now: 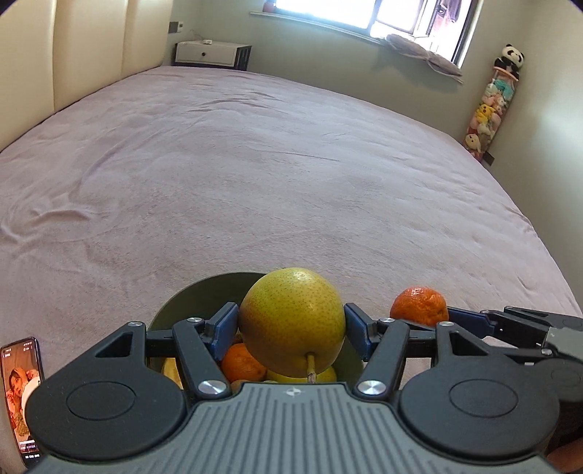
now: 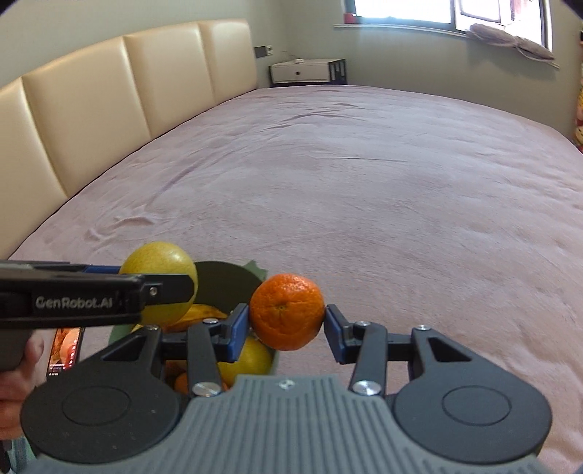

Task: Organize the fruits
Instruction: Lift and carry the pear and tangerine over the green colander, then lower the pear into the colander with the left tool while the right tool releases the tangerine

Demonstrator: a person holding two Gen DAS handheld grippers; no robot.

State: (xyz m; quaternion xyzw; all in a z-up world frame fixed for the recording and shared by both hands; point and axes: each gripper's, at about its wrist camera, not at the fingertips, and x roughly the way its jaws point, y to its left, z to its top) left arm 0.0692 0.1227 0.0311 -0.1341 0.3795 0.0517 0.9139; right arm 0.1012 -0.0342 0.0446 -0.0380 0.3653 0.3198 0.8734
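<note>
A wide bed (image 1: 255,175) under a mauve plush cover fills the room, with a cream padded headboard (image 2: 109,98) along one side, a white nightstand (image 1: 206,54) in the corner and a bright window (image 1: 364,14) beyond.

The left gripper (image 1: 291,322) is clamped on a large speckled yellow-green pear (image 1: 291,321). Its blue pads (image 1: 227,322) press the fruit's two flanks, and the stem points back toward the camera. The pear hangs directly above a dark green bowl (image 1: 189,295) that sits on the cover. Inside the bowl, under the pear, lie a small orange (image 1: 242,362) and several yellow fruits (image 1: 324,375); exactly what kind they are cannot be made out.

The right gripper (image 2: 288,322) is closed on a mandarin (image 2: 287,311). Its left pad touches the peel, while the right pad (image 2: 333,328) sits at the fruit's edge. The mandarin is held just off the bowl's right rim, above the bedcover rather than over the bowl's opening, and beside the pear at about the same height.

From the right wrist view the left tool crosses the frame from the left, marked "GenRobot.AI". A phone (image 1: 20,393) with a lit screen lies on the cover just left of the bowl. A tall column of stuffed toys (image 1: 488,109) stands against the far wall, topped by a panda.
</note>
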